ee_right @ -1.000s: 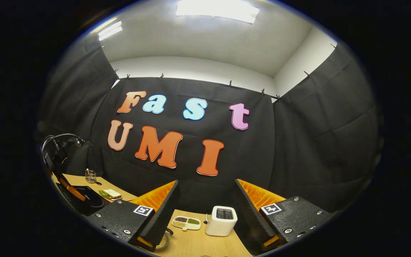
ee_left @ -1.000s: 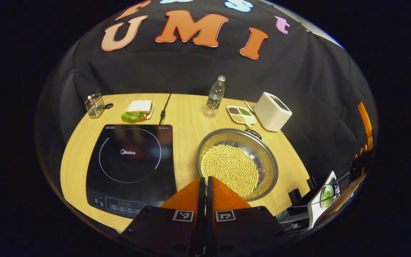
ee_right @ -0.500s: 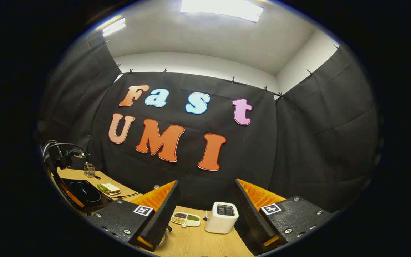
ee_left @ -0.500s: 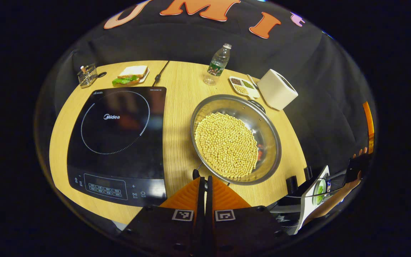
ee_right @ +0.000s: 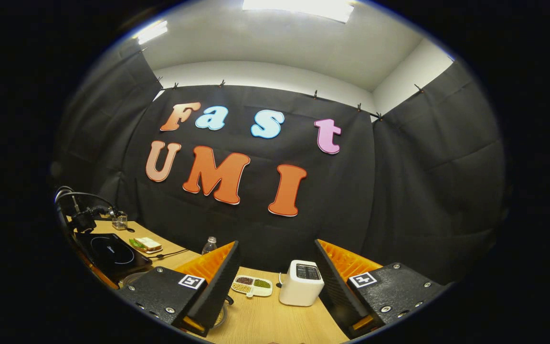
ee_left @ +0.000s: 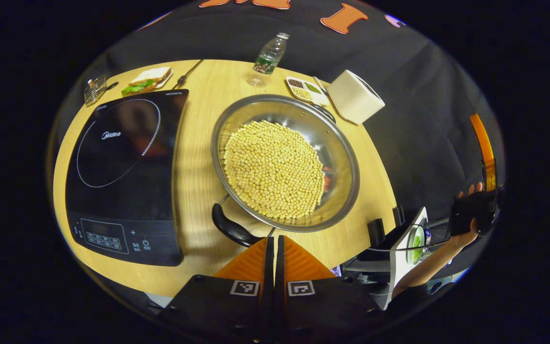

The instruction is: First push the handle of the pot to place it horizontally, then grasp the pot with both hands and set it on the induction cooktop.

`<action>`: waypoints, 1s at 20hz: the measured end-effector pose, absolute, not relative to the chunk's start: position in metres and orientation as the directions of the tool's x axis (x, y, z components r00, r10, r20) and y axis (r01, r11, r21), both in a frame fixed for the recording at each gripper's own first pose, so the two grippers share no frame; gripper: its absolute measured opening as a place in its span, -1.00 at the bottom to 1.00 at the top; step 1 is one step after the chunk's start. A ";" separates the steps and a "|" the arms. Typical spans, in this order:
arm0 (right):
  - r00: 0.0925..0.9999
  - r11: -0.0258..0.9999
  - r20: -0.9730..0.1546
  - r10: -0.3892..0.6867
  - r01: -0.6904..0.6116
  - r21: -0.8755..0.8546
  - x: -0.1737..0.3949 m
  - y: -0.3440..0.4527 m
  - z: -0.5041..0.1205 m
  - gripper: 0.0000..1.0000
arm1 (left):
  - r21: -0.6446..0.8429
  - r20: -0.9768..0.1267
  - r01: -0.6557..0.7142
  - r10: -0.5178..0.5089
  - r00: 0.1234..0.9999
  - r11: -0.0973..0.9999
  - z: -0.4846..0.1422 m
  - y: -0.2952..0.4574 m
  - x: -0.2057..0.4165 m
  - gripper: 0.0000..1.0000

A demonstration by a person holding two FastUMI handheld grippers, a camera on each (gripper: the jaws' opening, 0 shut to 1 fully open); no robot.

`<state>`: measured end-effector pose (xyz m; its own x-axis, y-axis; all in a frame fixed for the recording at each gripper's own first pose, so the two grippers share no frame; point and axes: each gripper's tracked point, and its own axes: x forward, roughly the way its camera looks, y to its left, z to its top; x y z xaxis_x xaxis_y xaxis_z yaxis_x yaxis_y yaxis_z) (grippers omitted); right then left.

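From where I stand, the job in hand looks like the nudge on the handle (ee_left: 231,227), the dark loop sticking out of the pot (ee_left: 284,162) toward the near edge of the table (ee_left: 198,119). The left gripper (ee_left: 275,248) has its fingers pressed together with nothing between them, and their tips sit just beside that handle, a touch to its right; I can't tell if they are touching it. To do this well, I'd say keep the fingers together as one blunt pusher, meet the handle out at its end and sweep it sideways gently, because the pot is heaped with pale beans (ee_left: 273,169) and a jolt could spill them or skid the whole pot. The pot rests on the wood just to the right of the cooktop (ee_left: 122,167), not on it. A second small handle (ee_left: 325,113) shows at the far rim, near the white toaster (ee_left: 355,96). The right gripper (ee_right: 275,286) is spread wide and empty, held up and aimed toward the back wall, with the toaster and a little divided dish (ee_right: 251,285) between its fingers farther off, well apart from the pot.
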<state>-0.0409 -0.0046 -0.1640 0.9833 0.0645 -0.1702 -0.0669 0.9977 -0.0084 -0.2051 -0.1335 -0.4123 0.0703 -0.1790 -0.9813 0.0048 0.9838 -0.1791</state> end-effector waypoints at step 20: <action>0.950 0.997 -0.304 0.073 -0.075 0.006 -0.028 0.004 -0.221 0.89 | -0.050 -0.999 -0.103 -0.051 0.000 0.993 -0.464 -0.100 -0.207 -0.84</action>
<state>-0.0278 0.0035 -0.2210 0.9498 0.0728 -0.3042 -0.0746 0.9972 0.0060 -0.2065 -0.1004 -0.4638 -0.0001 -0.0507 -0.9987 -0.1033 0.9934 -0.0505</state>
